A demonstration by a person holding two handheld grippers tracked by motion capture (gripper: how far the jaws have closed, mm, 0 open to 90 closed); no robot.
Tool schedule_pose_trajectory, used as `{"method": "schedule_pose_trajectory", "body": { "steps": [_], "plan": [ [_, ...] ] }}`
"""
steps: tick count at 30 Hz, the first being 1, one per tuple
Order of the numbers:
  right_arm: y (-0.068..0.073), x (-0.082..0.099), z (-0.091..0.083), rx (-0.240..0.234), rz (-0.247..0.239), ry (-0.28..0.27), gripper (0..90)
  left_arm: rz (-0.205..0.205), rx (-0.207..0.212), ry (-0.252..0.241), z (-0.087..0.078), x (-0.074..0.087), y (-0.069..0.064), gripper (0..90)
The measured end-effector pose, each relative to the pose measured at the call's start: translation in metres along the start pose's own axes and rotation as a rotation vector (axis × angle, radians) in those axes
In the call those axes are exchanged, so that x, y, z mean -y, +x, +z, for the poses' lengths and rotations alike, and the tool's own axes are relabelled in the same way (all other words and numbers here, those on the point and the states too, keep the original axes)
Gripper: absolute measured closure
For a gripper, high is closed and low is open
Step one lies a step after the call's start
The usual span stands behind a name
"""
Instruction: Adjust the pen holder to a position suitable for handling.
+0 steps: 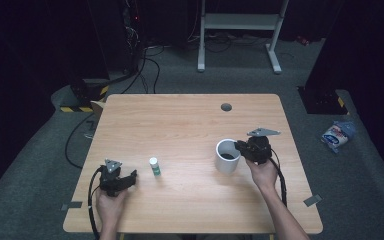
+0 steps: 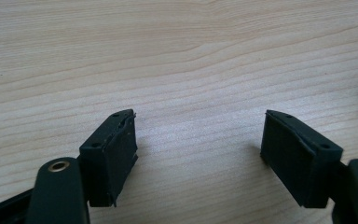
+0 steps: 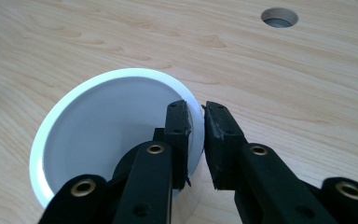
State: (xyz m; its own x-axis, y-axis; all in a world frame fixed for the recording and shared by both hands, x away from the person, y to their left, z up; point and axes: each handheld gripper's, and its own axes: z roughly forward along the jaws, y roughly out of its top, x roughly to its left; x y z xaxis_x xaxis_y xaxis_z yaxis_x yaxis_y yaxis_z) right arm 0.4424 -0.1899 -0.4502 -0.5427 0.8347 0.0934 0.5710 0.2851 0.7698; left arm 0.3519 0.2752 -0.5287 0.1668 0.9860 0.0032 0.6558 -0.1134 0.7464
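Two grippers, right gripper (image 3: 196,109) clamping white cup (image 3: 74,100) rim, left gripper (image 2: 198,140) wide apart, low over table (image 1: 180,115).

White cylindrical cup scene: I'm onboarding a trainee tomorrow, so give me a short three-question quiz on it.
1. True or false: the right gripper is shut on the rim of the white cylindrical cup.
2. What stands between the cup and the left gripper on the light wooden table? A) small white bottle with green label B) red ball C) metal spoon
3. What is between the left gripper's open jaws?

Key: 1 true; 2 A; 3 nothing, just bare table.
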Motion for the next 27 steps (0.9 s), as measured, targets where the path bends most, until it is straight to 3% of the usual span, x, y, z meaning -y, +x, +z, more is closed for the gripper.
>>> {"method": "schedule_pose_trajectory", "body": {
  "steps": [11,27],
  "plan": [
    [0.017,0.004,-0.002,-0.026,-0.02,0.004,80.4,0.0,0.0,0.0,0.0,0.0,0.0,26.6],
    [0.054,0.009,-0.004,-0.088,-0.101,0.02,80.5,0.0,0.0,0.0,0.0,0.0,0.0,26.6]
  ]
}}
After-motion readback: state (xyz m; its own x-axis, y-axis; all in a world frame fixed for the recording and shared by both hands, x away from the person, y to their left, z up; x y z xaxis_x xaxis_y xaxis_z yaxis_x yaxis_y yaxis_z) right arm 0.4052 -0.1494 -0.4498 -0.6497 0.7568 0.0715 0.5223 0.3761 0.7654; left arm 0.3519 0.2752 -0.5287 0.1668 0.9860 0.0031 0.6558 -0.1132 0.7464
